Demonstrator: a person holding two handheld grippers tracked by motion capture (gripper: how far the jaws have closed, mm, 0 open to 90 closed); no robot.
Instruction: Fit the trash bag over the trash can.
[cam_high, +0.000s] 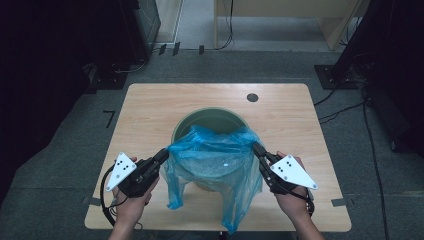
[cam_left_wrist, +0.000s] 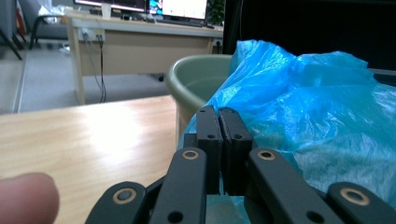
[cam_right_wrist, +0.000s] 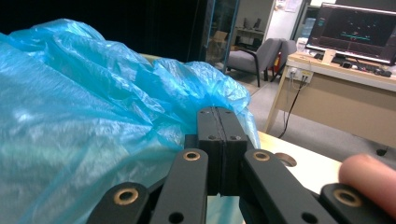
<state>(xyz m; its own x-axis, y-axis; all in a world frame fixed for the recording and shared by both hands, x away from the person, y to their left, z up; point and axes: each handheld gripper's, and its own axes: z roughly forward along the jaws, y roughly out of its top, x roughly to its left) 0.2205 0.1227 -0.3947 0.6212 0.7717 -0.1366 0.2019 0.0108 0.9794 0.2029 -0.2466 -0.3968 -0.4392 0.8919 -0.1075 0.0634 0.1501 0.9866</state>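
Note:
A thin blue plastic bag (cam_high: 215, 157) is stretched over the near rim of a round green bin (cam_high: 210, 120) in the middle of the wooden table (cam_high: 150, 110). My left gripper (cam_high: 164, 152) is shut on the bag's left edge, and my right gripper (cam_high: 257, 149) is shut on its right edge. In the left gripper view the black jaws meet at the left gripper's tip (cam_left_wrist: 219, 112), with the blue bag (cam_left_wrist: 299, 102) beside them and the green bin (cam_left_wrist: 196, 79) behind. In the right gripper view the right gripper (cam_right_wrist: 218, 112) pinches the blue bag (cam_right_wrist: 93, 107). Loose ends of the bag hang toward the table's front edge.
A small dark round hole (cam_high: 252, 97) sits near the table's far right. Cables (cam_high: 345, 105) run across the grey floor to the right. A wooden desk (cam_left_wrist: 140, 42) with monitors stands in the background. A fingertip (cam_right_wrist: 369, 177) rests on the right gripper's body.

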